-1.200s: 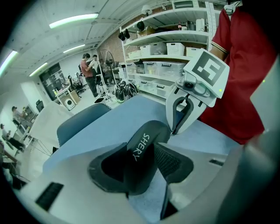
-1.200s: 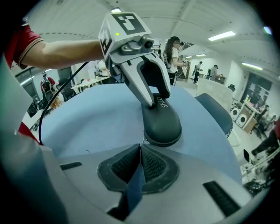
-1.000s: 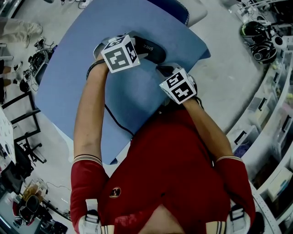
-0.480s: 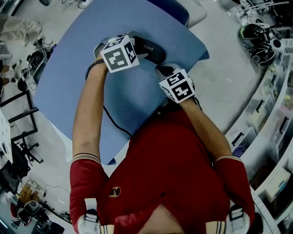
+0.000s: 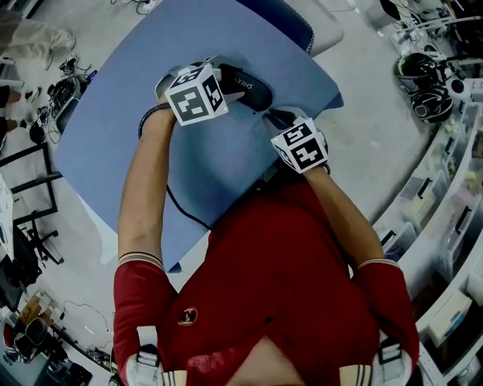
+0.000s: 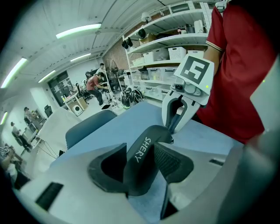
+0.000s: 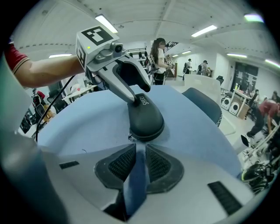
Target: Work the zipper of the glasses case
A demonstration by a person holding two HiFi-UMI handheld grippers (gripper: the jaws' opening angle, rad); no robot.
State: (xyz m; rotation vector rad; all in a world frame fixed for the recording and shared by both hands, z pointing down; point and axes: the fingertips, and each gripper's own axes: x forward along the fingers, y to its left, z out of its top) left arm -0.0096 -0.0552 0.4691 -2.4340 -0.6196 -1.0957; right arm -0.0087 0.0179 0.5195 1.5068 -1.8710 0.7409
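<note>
A dark glasses case [image 5: 253, 87] printed SHERY lies on the blue table [image 5: 121, 128]. My left gripper [image 6: 140, 168] is shut on one end of the glasses case [image 6: 142, 153], pads pressing both sides. My right gripper [image 7: 140, 164] sits a short way back from the other, rounded end of the case [image 7: 146, 120]. Its jaws have just been opening and stand slightly apart, with only blue table showing between them. A small zipper pull [image 7: 130, 136] hangs at the case's near edge, free of the right gripper. In the head view the right gripper [image 5: 281, 118] is just right of the case.
A black cable [image 5: 181, 203] runs across the table by the left forearm. A dark blue chair [image 5: 298, 19] stands at the far edge. Helmets and gear [image 5: 423, 71] lie on the floor to the right, beside shelving. The table's right corner [image 5: 332, 94] is close to the right gripper.
The right gripper has drawn a little to the right, away from the case's end. The left gripper and the case have stayed put.
</note>
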